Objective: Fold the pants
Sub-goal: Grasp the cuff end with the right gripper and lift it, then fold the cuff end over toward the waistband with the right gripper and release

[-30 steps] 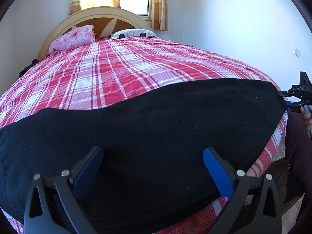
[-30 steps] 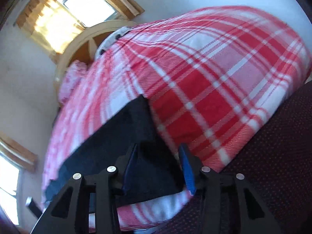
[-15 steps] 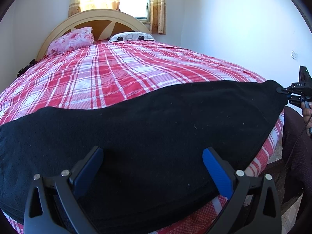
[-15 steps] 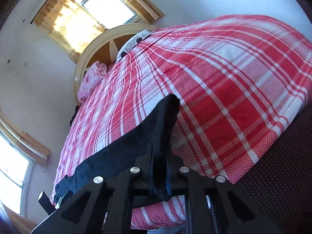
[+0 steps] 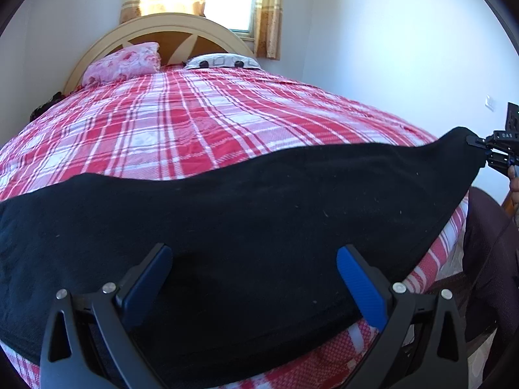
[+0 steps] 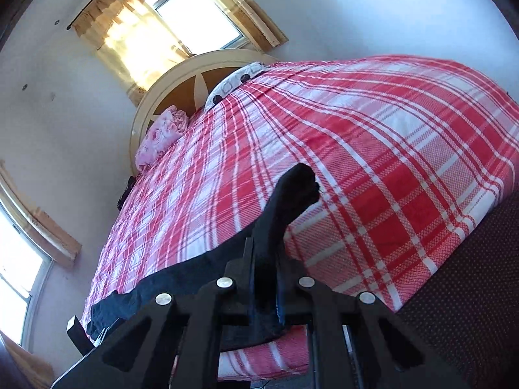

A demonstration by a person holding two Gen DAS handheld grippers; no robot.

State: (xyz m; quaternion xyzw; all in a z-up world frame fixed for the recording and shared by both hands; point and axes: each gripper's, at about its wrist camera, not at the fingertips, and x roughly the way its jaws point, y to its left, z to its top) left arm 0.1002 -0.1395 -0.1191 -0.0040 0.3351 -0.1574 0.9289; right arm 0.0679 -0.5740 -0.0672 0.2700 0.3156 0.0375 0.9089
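While the right claw point(image 6: 264, 278) pinches the right end of the black fabric pants point(image 5: 246, 227) spread along the red-plaid bed's point(image 5: 194, 123) near edge, the released left claw point(image 5: 254, 278) should seize cloth before folding.

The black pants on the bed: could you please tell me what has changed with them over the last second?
The right gripper closed on the end of the pants and lifted it off the plaid bedspread. The left gripper stayed open over the pants, whose remainder lay flat.
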